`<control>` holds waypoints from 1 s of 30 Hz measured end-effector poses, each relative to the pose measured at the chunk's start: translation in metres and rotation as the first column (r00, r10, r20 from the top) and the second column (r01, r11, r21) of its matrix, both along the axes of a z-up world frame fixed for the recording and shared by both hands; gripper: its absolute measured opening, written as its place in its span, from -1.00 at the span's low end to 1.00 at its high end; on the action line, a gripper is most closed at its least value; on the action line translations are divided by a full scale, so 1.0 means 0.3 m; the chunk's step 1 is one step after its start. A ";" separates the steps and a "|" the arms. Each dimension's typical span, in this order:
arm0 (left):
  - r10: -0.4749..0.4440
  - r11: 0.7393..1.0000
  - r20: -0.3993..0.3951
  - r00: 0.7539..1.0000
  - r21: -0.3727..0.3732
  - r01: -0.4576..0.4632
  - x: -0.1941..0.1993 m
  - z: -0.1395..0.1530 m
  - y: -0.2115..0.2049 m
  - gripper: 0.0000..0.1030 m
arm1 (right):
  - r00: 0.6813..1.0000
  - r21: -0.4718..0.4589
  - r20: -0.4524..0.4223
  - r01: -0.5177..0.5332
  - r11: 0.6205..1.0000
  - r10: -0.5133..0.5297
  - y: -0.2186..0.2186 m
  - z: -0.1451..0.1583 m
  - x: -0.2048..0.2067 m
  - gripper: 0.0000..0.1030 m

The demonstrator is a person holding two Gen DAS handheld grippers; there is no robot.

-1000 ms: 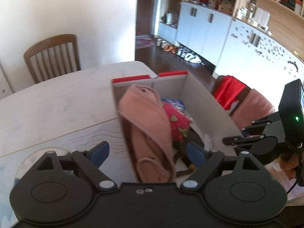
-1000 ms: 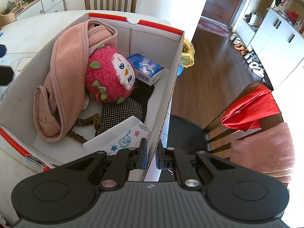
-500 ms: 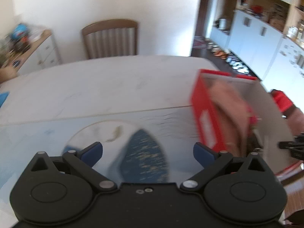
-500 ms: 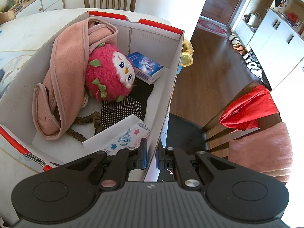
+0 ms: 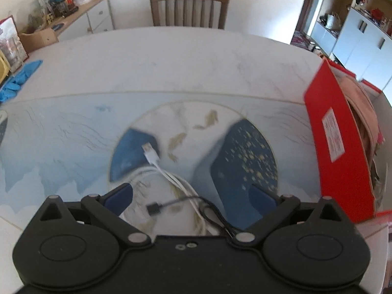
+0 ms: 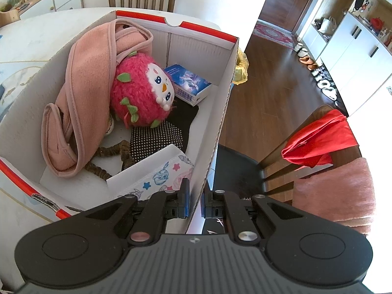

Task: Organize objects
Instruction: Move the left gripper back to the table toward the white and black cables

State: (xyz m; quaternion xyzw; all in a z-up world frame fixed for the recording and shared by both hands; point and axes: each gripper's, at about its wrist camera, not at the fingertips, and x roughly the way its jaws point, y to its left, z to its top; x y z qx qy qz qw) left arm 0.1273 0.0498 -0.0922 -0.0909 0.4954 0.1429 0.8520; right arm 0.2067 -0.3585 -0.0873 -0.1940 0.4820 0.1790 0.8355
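My left gripper is open, hovering low over a coil of white cable and a black cable lying on the blue patterned mat. The red cardboard box stands at the right of that view. My right gripper is shut on the box's right wall. Inside the box lie a pink cloth, a pink plush toy, a small blue book, a black dotted item and a tissue pack.
A wooden chair stands at the table's far side, a sideboard with clutter at the back left. Blue gloves lie at the table's left edge. Right of the box is a chair with red cloth.
My left gripper has swung left, away from the box, and now faces the cables on the mat. The right gripper has kept its hold on the box wall.
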 end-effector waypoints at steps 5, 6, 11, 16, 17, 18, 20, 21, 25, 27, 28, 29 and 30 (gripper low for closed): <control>-0.035 0.998 -0.029 0.999 -0.049 0.034 -0.003 -0.037 -0.083 0.86 | 1.000 -0.001 -0.002 -0.001 1.000 0.001 0.000 -0.001 -0.002 -0.84; -0.034 0.998 -0.040 0.999 -0.062 0.031 -0.002 -0.046 -0.099 0.78 | 1.000 -0.001 -0.002 -0.001 1.000 0.001 0.000 -0.001 -0.002 -0.84; -0.030 0.994 -0.101 0.994 -0.112 0.019 -0.006 -0.080 -0.149 0.48 | 1.000 0.001 -0.004 -0.003 1.000 0.003 -0.001 -0.003 -0.003 -0.84; -0.027 0.986 -0.162 0.986 -0.167 0.000 -0.002 -0.116 -0.163 0.31 | 1.000 0.003 -0.006 -0.006 1.000 0.006 -0.001 -0.007 0.001 -0.84; -0.021 0.985 -0.173 0.985 -0.174 -0.010 0.000 -0.123 -0.162 0.31 | 1.000 0.003 -0.005 -0.006 1.000 0.006 -0.001 -0.007 0.001 -0.84; -0.011 0.982 -0.180 0.984 -0.187 -0.023 0.003 -0.130 -0.158 0.30 | 1.000 0.002 -0.005 -0.007 1.000 0.007 -0.001 -0.007 0.001 -0.84; 0.002 0.976 -0.191 0.982 -0.211 -0.043 0.006 -0.139 -0.151 0.26 | 1.000 0.002 -0.005 -0.008 1.000 0.008 -0.001 -0.007 0.002 -0.84; 0.007 0.975 -0.199 0.980 -0.218 -0.051 0.009 -0.144 -0.149 0.18 | 1.000 0.002 -0.006 -0.008 1.000 0.008 -0.001 -0.008 0.003 -0.84; 0.023 0.971 -0.228 0.973 -0.226 -0.076 0.024 -0.165 -0.148 0.08 | 1.000 0.002 -0.006 -0.010 1.000 0.010 0.001 -0.008 0.005 -0.84; 0.035 0.973 -0.235 0.971 -0.214 -0.087 0.029 -0.168 -0.145 0.07 | 1.000 0.002 -0.006 -0.010 1.000 0.010 0.000 -0.008 0.005 -0.84; 0.038 0.974 -0.235 0.971 -0.208 -0.088 0.031 -0.170 -0.144 0.07 | 1.000 0.002 -0.006 -0.009 1.000 0.009 0.000 -0.008 0.005 -0.84; 0.043 0.975 -0.236 0.971 -0.201 -0.092 0.034 -0.171 -0.141 0.07 | 1.000 0.003 -0.006 -0.008 1.000 0.008 -0.001 -0.008 0.006 -0.84; 0.049 0.976 -0.235 0.971 -0.197 -0.097 0.036 -0.171 -0.139 0.07 | 1.000 0.002 -0.006 -0.008 1.000 0.008 0.000 -0.009 0.006 -0.84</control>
